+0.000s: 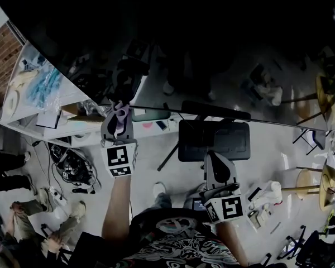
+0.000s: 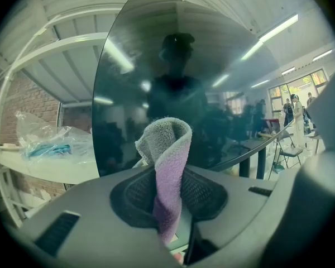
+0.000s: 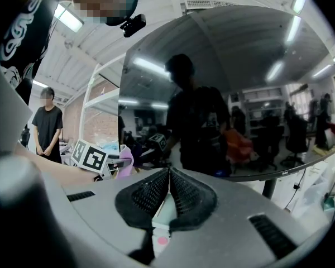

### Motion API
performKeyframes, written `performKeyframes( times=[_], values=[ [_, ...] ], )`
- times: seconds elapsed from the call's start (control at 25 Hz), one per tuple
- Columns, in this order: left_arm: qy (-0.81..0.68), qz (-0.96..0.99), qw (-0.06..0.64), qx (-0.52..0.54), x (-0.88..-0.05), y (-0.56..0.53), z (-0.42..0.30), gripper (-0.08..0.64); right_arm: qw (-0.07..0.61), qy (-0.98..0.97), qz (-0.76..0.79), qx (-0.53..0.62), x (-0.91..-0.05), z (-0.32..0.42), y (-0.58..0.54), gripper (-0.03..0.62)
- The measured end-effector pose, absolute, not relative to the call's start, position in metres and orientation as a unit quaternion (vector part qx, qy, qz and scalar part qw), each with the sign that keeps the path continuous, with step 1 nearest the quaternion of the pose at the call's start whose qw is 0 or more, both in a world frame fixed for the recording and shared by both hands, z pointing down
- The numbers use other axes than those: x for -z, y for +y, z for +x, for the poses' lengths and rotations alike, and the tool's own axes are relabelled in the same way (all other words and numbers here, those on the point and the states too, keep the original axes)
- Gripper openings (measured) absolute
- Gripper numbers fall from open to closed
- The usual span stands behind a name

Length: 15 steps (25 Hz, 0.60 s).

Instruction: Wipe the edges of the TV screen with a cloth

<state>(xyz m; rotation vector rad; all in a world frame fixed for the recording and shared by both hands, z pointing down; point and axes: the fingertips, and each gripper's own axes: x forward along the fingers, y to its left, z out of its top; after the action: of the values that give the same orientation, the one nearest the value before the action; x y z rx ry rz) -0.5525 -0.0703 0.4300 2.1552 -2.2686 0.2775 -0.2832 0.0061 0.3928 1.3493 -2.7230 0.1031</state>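
A person stands facing a large dark TV screen (image 2: 212,82), a two-jaw gripper in each hand. The glass mirrors the person's outline and the ceiling lights.

The left gripper (image 1: 118,116) is clamped on a cloth (image 2: 168,149), grey on one side and purple on the other. The cloth is pinched low in the jaws so that a folded loop sticks out past the tips, probably so that soft fabric, not the hard jaws, meets the TV. The loop is raised to the TV's bottom edge, near its lower left corner. Whether it touches the edge cannot be told.

The right gripper (image 3: 167,191) has its jaws pressed together with nothing between them. It hangs below the TV's bottom edge, toward the middle and well back from the glass. It seems kept out of the way while the other hand wipes.

Left of the TV, a pale shelf (image 2: 50,169) holds a clear plastic bag (image 2: 47,141).

The wipe looks set to run along the bottom edge.
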Motion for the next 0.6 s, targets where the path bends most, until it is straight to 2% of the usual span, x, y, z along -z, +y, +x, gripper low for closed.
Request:
performKeyframes(
  times=[0.6],
  values=[
    [-0.701,0.707,-0.003,-0.094,-0.430,-0.075,-0.526,0.103,0.051,-0.892,0.447,-0.041,-0.396,-0.277,0.007,0.029]
  ],
)
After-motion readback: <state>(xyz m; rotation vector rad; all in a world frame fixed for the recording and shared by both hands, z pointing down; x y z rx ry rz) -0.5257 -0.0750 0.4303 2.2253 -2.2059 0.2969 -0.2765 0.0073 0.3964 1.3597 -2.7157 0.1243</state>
